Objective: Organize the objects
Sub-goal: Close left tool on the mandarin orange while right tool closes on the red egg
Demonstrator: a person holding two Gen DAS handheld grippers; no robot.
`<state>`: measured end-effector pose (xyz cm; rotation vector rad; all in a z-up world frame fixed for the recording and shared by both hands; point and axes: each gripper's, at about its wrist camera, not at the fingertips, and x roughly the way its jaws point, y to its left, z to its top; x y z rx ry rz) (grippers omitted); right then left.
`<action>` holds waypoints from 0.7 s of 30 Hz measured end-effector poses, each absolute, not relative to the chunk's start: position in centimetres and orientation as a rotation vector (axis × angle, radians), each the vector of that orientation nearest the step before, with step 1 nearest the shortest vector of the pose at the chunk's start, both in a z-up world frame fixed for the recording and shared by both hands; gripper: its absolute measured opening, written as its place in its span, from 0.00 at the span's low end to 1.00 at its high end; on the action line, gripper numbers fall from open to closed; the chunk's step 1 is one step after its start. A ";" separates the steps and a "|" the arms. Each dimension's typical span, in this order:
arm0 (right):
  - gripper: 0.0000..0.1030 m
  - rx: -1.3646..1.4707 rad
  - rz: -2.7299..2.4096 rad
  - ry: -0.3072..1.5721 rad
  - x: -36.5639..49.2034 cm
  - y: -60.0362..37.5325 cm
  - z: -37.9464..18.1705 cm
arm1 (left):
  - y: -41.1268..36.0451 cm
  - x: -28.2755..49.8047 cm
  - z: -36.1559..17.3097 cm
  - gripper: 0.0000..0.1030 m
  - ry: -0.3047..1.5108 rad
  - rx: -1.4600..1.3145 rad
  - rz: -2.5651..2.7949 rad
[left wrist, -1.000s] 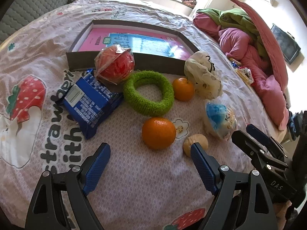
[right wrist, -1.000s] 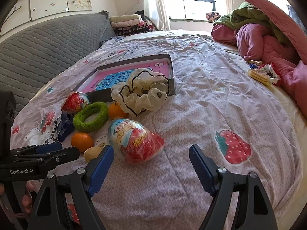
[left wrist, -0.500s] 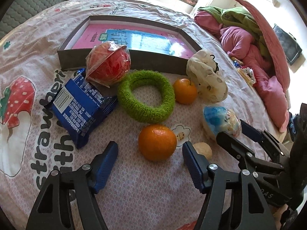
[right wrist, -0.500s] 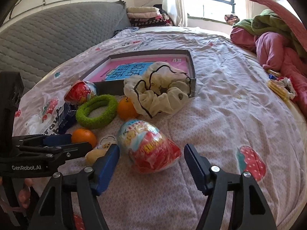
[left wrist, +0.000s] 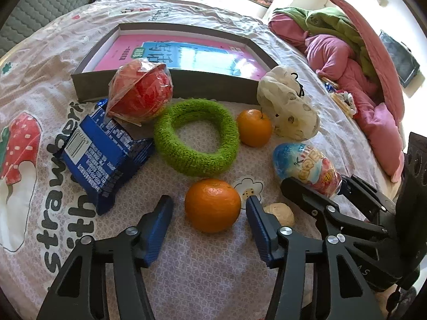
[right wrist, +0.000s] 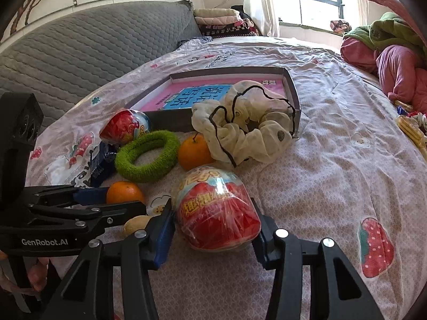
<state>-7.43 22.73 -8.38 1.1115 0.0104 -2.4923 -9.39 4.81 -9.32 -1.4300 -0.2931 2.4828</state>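
Both tools tilt down over the bed's near edge, side by side. The left tool is closing around a round orange tangerine, pads not yet touching. The right tool is closing on a foil-wrapped red-and-blue toy egg, its pads at the wrapper; firm contact is unclear. A small beige ball sits half-hidden behind the left tool's finger.

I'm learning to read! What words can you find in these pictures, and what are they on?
"GenRobot.AI": on the left gripper.
"straw..." and "ith": on the bedsheet, cut off.
Egg toy, blue packet, book in the box: print unreadable.
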 end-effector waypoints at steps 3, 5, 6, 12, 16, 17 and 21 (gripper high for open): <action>0.49 1.095 -2.492 -0.022 -7.4 23.1 -8.3 | 4.8 -9.5 -9.4 0.48 -0.304 -1.429 2.480; 0.49 1.092 -2.490 -0.044 -7.3 23.3 -8.2 | 4.9 -9.6 -9.4 0.47 -0.305 -1.431 2.475; 0.49 1.091 -2.490 -0.055 -7.2 23.5 -8.1 | 4.9 -9.7 -9.4 0.46 -0.308 -1.432 2.474; 0.49 1.080 -2.489 -0.128 -6.5 24.1 -7.8 | 5.1 -9.7 -9.5 0.40 -0.302 -1.423 2.477; 0.49 1.066 -2.494 -0.155 -6.4 24.2 -7.4 | 5.1 -9.4 -9.4 0.39 -0.309 -1.410 2.477; 0.49 1.063 -2.494 -0.162 -6.4 24.3 -7.3 | 5.1 -9.3 -9.4 0.39 -0.312 -1.408 2.477; 0.49 1.048 -2.491 -0.169 -5.9 24.1 -6.9 | 4.9 -8.8 -9.3 0.39 -0.314 -1.399 2.474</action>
